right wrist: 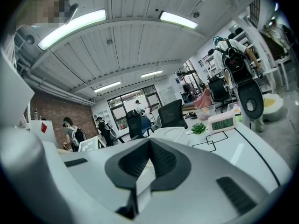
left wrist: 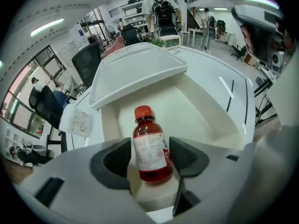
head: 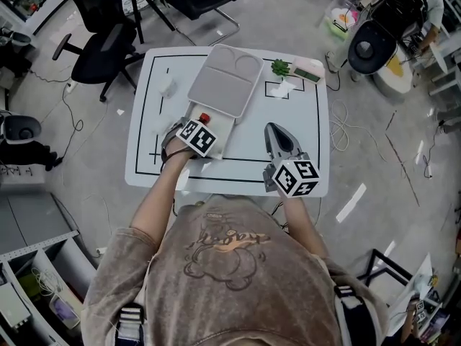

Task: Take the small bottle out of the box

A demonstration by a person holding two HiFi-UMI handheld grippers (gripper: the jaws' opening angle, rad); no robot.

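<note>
1. White table (head: 310, 121), marked with black lines, fills the centre of the head view.
2. White box (head: 220, 127) sits left of centre on the table. Its lid (head: 225, 81) is thrown open toward the top of the frame. No print is visible on either.
3. Left gripper (left wrist: 149, 158) reaches into the box from the lower edge. Its jaws are clamped on the small bottle, one dark pad on each side of the label.
4. Right gripper (right wrist: 149, 146) is at lower right of centre in the head view, apart from the box. Its jaws are pressed together with nothing between them. Its own view tilts up to the ceiling lights and does not show the box interior.
5. A paper sheet (left wrist: 77, 122) lies at the left of the box, bearing a square code pattern. It is not legible.
6. Digital clock (right wrist: 222, 122) stands at the table's far side. Its digits show only in the right gripper view, too small to read with certainty.
7. Small potted plant (right wrist: 198, 127) stands just beside the clock.
8. Small bottle (left wrist: 150, 148) has a red cap, red contents and a white label with print too fine to read. It stands inside the box at its near end. The head view shows only the red cap (head: 204, 118).
</note>
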